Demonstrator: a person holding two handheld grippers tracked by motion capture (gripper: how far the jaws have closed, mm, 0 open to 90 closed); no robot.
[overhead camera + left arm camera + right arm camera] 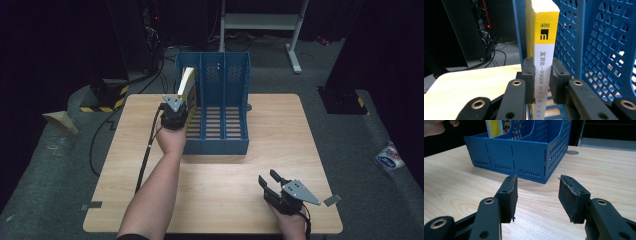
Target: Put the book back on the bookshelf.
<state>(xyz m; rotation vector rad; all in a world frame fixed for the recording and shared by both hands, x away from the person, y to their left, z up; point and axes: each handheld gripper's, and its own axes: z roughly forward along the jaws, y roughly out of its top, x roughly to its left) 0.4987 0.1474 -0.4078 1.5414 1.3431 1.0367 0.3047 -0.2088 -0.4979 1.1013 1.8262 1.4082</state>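
So the setup is a light wood-grain table sitting on grey carpet in a pretty dark room. There's a white metal stand at the back, cables trailing over the floor on the left, and a yellow-and-black striped block near the table's far-left corner. A small crumpled packet lies on the carpet off to the right.

A blue slotted file rack stands at the far middle of the table. The left gripper is clamped on the spine of a yellow-and-white book, jaws pressed against both sides, and the book stands upright in the rack's leftmost compartment.

The right gripper rests near the front-right of the table, well apart from the rack, jaws about half open with nothing between them, pointing toward the rack's front wall.
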